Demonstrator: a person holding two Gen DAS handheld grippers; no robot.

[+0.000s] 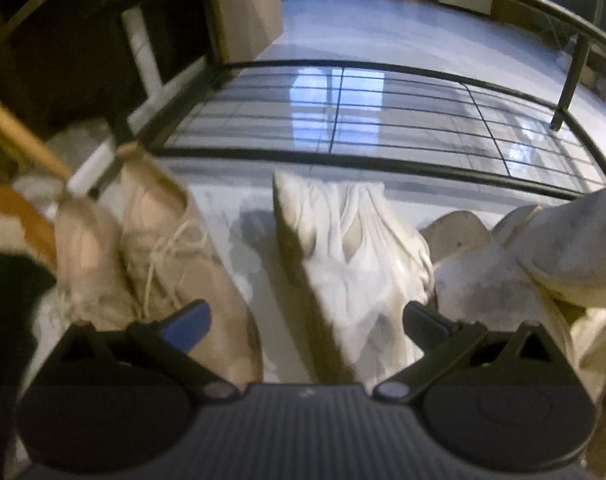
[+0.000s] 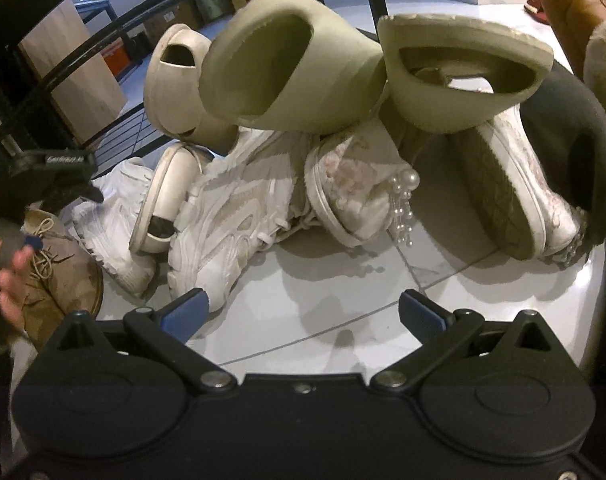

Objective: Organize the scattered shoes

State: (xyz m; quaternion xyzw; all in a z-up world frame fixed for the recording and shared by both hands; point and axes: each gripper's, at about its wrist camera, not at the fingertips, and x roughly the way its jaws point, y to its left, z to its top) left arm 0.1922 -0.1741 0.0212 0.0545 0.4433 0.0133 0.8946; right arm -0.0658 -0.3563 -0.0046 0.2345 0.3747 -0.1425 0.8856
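Left gripper (image 1: 303,320) hung spread wide over the white sneaker (image 1: 343,256) lying before the empty rack shelf (image 1: 343,120); right gripper (image 2: 303,312) also gaped empty. Best pinch the collar squarely, then lift.

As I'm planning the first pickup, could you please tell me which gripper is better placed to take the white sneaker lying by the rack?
Left, probably. The left gripper is open with the white sneaker between its fingers; the right gripper faces bare floor.

Window glare streaks the glossy floor (image 1: 335,92), the left wrist view is motion-blurred, and fisheye distortion bends both pictures' edges.
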